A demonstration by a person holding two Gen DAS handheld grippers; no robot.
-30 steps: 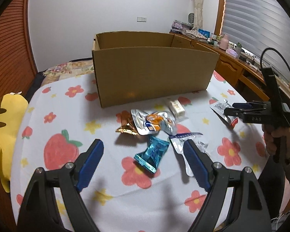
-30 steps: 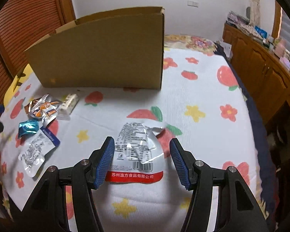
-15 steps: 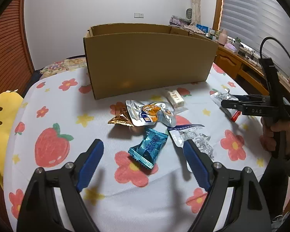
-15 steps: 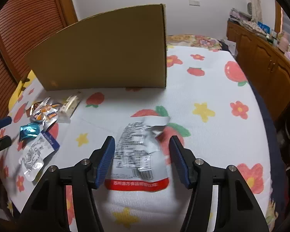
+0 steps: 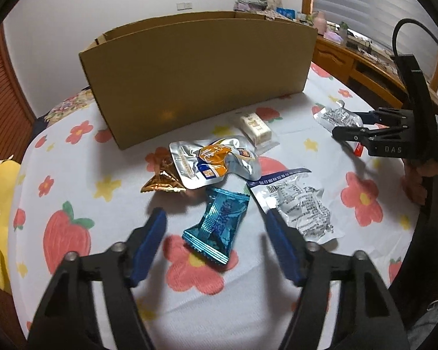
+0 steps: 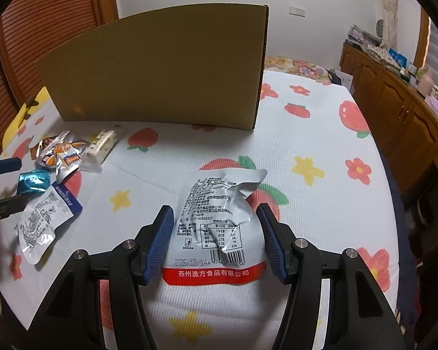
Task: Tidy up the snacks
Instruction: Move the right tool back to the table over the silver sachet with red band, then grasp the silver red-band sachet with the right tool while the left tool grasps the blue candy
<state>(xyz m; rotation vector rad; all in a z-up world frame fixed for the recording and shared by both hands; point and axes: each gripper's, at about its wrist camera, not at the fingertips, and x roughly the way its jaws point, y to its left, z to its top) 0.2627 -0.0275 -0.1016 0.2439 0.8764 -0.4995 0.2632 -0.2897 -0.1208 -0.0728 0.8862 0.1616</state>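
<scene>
Cardboard box (image 5: 195, 78): brown, open-topped, standing upright on the tablecloth (image 5: 73, 192), which is white with strawberries, flowers and stars; its long plain wall faces both cameras and hides the inside. Wooden cabinets (image 6: 394, 99) with small clutter on top run along the far wall. Loose snacks lie in front of the box. Cream bar (image 5: 255, 124) in clear wrap: nearest the box, apart from its wall. Silver pouch with orange print (image 5: 213, 162): crumpled, partly overlapping a gold foil packet (image 5: 162, 179). Blue foil packet (image 5: 217, 223): shiny, ridged, flat on the cloth, between the blue fingers of the left gripper (image 5: 216, 233), whose jaws stand wide apart and touch nothing. Clear packet with blue top edge (image 5: 296, 201): just beside the blue one, its near corner behind the left gripper's right finger. Silver bag with red band (image 6: 219, 221): printed back up with barcode and date, top corner creased, lying well apart from the others; right gripper (image 6: 216, 239) straddles it, jaws open, the pads (image 6: 160, 233) close beside its edges but not clamped.
</scene>
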